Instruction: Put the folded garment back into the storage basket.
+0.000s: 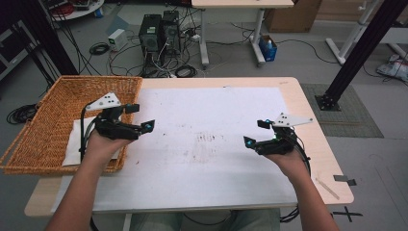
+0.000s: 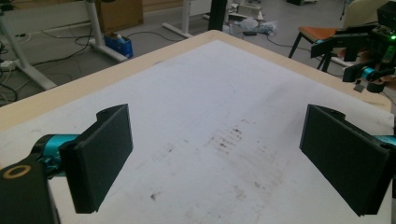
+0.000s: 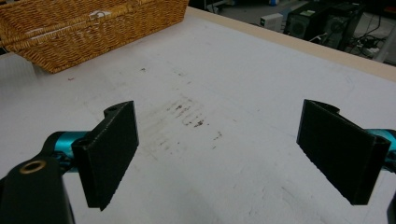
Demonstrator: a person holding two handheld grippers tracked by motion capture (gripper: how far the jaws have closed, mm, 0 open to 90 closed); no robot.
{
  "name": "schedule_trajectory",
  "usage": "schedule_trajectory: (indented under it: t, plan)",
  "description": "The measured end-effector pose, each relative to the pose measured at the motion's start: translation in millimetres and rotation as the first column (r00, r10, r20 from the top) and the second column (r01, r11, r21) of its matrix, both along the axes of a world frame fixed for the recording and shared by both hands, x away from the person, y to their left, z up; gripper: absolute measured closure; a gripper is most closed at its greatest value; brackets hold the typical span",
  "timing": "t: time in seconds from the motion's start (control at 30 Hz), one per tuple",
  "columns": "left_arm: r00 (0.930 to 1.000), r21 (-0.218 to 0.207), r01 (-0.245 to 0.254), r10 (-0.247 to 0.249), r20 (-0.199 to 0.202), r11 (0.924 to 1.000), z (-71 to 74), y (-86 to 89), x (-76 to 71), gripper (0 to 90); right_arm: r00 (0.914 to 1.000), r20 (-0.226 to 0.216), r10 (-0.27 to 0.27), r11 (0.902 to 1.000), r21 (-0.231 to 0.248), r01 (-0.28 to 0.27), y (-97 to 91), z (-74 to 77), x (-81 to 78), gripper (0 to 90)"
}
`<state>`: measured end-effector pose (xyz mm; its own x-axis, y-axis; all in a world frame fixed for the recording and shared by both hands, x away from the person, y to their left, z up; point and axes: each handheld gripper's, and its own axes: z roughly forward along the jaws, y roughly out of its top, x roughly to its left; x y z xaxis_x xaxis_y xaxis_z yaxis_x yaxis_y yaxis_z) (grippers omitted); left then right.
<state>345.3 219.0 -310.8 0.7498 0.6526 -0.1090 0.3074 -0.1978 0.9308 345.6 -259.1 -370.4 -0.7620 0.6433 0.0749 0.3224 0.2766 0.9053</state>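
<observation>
- Both grippers are gaping wide with nothing between the jaws.
- left gripper (image 1: 136,117) hovers at the wicker basket's (image 1: 53,110) right rim, white cloth (image 1: 77,137) inside.
- right gripper (image 1: 257,133) hangs above the white mat (image 1: 211,144).

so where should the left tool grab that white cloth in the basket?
Take the white cloth at its near-right corner, coming from above over the wicker basket's low near rim. It lies flat, so pinch an edge. The left tool is open and close by.
</observation>
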Motion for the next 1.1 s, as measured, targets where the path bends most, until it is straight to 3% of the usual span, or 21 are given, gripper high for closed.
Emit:
schedule_trajectory:
  t: [0.43, 0.73, 1.1]
  plan:
    - [0.9961, 0.001, 0.088, -0.088, 0.013, 0.9961, -4.5, -51.1, 1.2, 9.5, 1.0, -0.001, 0.002, 1.0, -0.002, -0.002, -1.3, -0.2, 1.3, 13.3]
    - [0.9923, 0.023, 0.124, -0.123, -0.012, 0.9921, -27.1, -80.2, -0.2, 9.5, 1.0, -0.004, 0.001, 1.0, -0.007, -0.001, -1.6, -0.3, 0.3, 13.3]
    - [0.9933, 0.075, 0.108, -0.105, -0.049, 0.9913, -57.8, -95.4, 3.8, 9.5, 1.0, -0.007, 0.008, 0.9998, -0.016, -0.008, -0.1, 0.1, -3.8, 13.3]
